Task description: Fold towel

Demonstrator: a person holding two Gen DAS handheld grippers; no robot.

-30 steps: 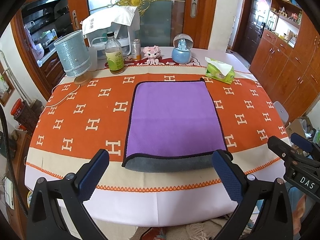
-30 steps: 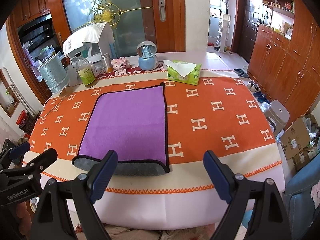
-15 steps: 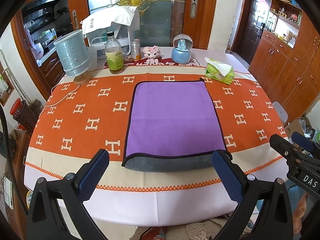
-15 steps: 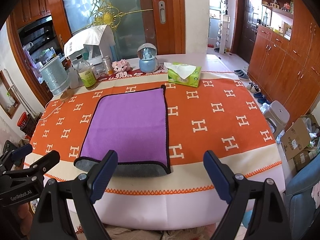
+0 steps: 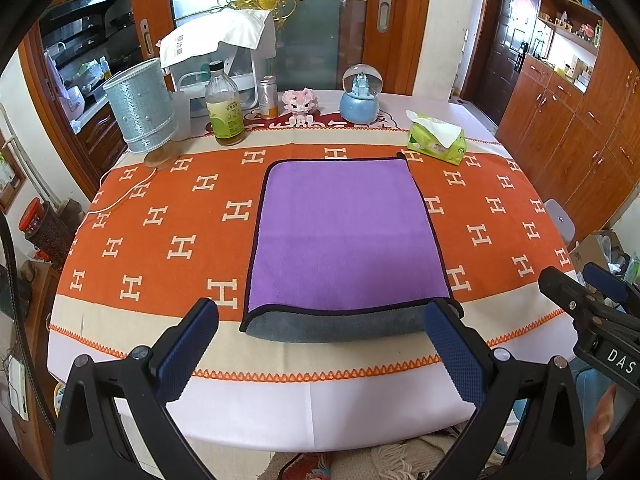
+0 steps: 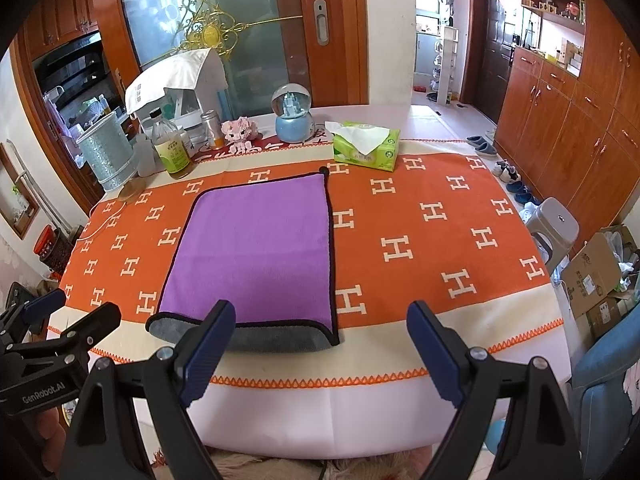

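A purple towel (image 5: 344, 232) with a dark trim lies flat in the middle of the orange tablecloth, folded over, its grey underside showing along the near edge (image 5: 340, 324). It also shows in the right wrist view (image 6: 260, 248). My left gripper (image 5: 324, 348) is open and empty, held off the table's near edge in front of the towel. My right gripper (image 6: 320, 348) is open and empty, just right of the towel's near right corner. Each gripper shows at the side of the other's view.
Along the table's far side stand a silver lamp (image 5: 140, 112), a bottle (image 5: 224, 108), a pink toy (image 5: 300, 102), a snow globe (image 5: 360, 96) and a green tissue box (image 5: 436, 140). A lamp cord (image 5: 116, 204) lies at left. A stool (image 6: 554, 224) and boxes stand at right.
Both grippers have drifted very slightly back; the right view has shifted a little so the towel sits lower in it. The towel has not moved.
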